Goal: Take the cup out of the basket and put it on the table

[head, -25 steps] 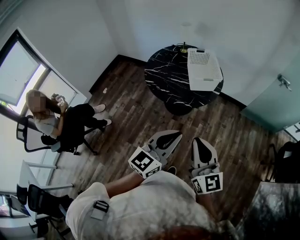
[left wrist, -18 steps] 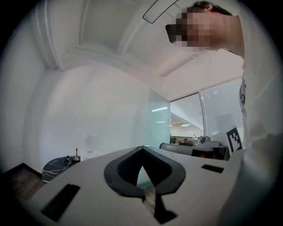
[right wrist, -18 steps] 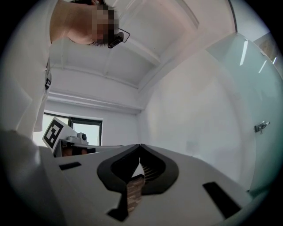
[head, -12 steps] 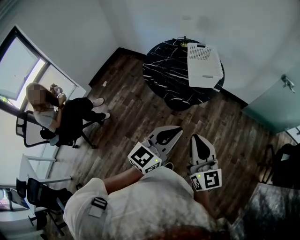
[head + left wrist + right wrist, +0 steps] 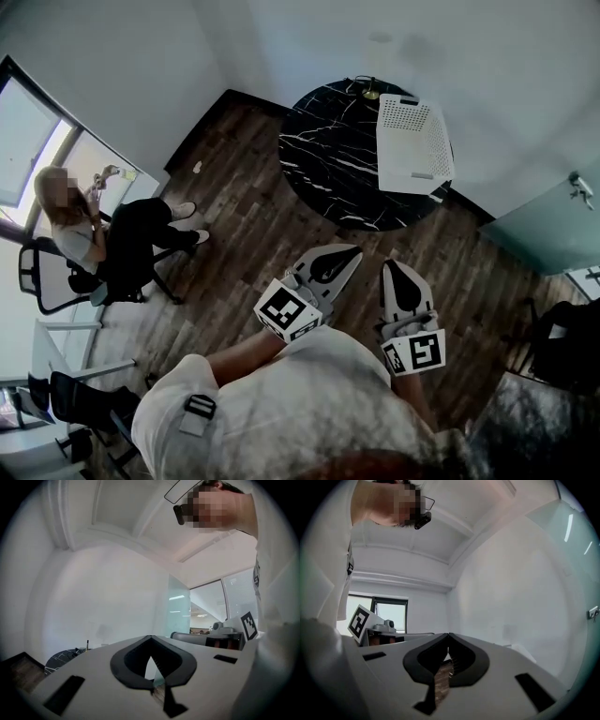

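Both were held close to the body, carried rather than working: left tongs point(image 5: 345, 257) closed on nothing, right tongs point(image 5: 394, 270) likewise. The white basket point(image 5: 412, 145) sat on the black marble counter point(image 5: 328, 159), well ahead across the wooden floor point(image 5: 253, 225). No cup showed, presumably inside. A seated person point(image 5: 103, 239) was by the window point(image 5: 33, 141).

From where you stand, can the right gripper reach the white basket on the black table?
Probably not yet. The right gripper is held close to the body, and a stretch of wood floor separates it from the black table carrying the white basket. Nothing stands in between, so stepping closer should do.
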Demonstrator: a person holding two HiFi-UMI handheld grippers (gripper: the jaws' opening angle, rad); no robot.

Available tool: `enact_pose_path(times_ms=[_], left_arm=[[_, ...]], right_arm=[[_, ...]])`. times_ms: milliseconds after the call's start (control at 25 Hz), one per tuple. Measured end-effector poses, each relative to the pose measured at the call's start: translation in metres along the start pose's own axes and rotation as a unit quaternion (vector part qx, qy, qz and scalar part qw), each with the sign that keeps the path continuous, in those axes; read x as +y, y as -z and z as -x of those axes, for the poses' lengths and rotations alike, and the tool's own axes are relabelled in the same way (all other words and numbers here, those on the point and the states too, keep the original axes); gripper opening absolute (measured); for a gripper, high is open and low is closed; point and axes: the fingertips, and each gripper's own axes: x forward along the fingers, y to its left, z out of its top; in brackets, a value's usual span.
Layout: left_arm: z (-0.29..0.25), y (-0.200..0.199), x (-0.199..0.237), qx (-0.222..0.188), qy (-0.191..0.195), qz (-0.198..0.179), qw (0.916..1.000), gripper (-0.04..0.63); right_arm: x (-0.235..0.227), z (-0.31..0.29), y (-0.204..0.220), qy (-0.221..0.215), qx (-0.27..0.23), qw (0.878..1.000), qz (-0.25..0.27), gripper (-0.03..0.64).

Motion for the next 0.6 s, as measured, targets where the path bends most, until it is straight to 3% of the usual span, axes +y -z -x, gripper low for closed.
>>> enact_pose_path(times_ms=[320,600], left_arm=[[-0.052,-0.026,0.114,-0.007,-0.004,0.010,0.9999,0.006],[-0.102,-0.046,0.197,-0.006,0.011,-0.001,0.9999,0.006]], right_arm=[[-0.044,-0.127,-0.002,-0.007,0.026,1.000,0.015,0.008],[-0.081,-0.219,-0.017,-0.007,0.010,1.000,0.028,0.008]])
